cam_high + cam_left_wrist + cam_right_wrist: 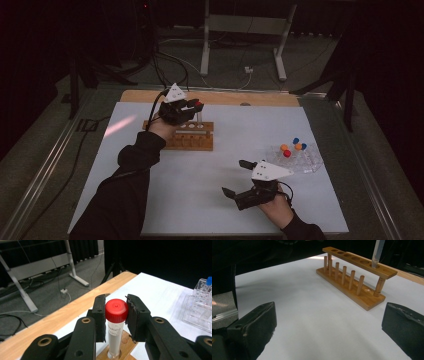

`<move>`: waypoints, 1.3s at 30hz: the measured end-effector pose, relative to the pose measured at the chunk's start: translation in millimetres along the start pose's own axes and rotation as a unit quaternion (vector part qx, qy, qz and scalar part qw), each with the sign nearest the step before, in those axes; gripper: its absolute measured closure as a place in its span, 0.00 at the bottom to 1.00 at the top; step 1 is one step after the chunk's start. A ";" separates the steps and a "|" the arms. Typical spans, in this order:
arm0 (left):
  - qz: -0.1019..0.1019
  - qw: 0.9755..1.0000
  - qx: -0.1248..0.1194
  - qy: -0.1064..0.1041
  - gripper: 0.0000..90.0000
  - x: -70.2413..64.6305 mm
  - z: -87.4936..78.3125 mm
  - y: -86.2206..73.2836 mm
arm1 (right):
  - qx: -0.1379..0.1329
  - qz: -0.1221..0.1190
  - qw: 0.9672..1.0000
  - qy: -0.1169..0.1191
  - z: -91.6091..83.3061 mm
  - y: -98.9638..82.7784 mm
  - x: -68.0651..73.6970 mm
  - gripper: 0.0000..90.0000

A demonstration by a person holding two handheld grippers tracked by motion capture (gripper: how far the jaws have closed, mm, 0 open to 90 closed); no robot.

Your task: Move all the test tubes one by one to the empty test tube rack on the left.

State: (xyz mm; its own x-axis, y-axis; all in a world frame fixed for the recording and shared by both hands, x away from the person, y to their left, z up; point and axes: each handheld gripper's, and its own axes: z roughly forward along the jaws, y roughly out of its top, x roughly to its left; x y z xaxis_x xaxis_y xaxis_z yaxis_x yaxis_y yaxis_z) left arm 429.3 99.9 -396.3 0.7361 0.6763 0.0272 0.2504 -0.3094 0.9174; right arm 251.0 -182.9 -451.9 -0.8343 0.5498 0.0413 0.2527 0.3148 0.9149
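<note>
My left gripper is shut on a clear tube with a red cap, its pads pressing just below the cap. The tube stands upright, and its lower end sits in an end hole of the wooden rack. In the right gripper view the same tube enters the rack at its right-hand end hole. My right gripper rests low over the white mat near the front, open with nothing between its jaws.
A clear plastic rack with several tubes capped blue, orange and red stands at the right of the white mat. A wooden table edge runs along the back. Beyond it lie floor cables and a metal stand.
</note>
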 end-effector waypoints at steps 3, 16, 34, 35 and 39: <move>-0.007 1.000 0.003 -0.002 0.79 -1.3 5.0 -5.8 | -0.001 0.002 1.000 0.002 -0.1 -0.1 -0.7 0.00; -0.020 1.000 0.020 -0.004 0.79 -3.6 19.4 -29.6 | 0.001 0.007 1.000 0.009 -0.5 -1.1 -0.7 0.00; -0.020 0.999 0.032 -0.011 0.78 -3.9 25.1 -40.8 | -0.002 0.011 1.000 0.017 -3.4 1.8 0.0 0.00; -0.021 0.999 0.032 -0.011 0.76 -3.8 24.7 -40.2 | -0.004 0.011 1.000 0.017 -4.7 2.9 -0.2 0.00; -0.027 0.999 0.023 0.000 0.47 -4.8 16.2 -33.2 | -0.025 0.007 1.000 0.006 -18.1 11.3 -3.3 0.00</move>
State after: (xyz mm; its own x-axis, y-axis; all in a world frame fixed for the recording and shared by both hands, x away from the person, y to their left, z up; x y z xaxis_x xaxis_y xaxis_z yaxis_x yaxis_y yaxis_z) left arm 427.7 96.1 -433.3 0.7214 0.6921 -0.0217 0.3184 -0.3038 0.8980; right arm 247.7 -195.1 -434.4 -0.8368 0.5443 0.0584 0.2400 0.2688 0.9328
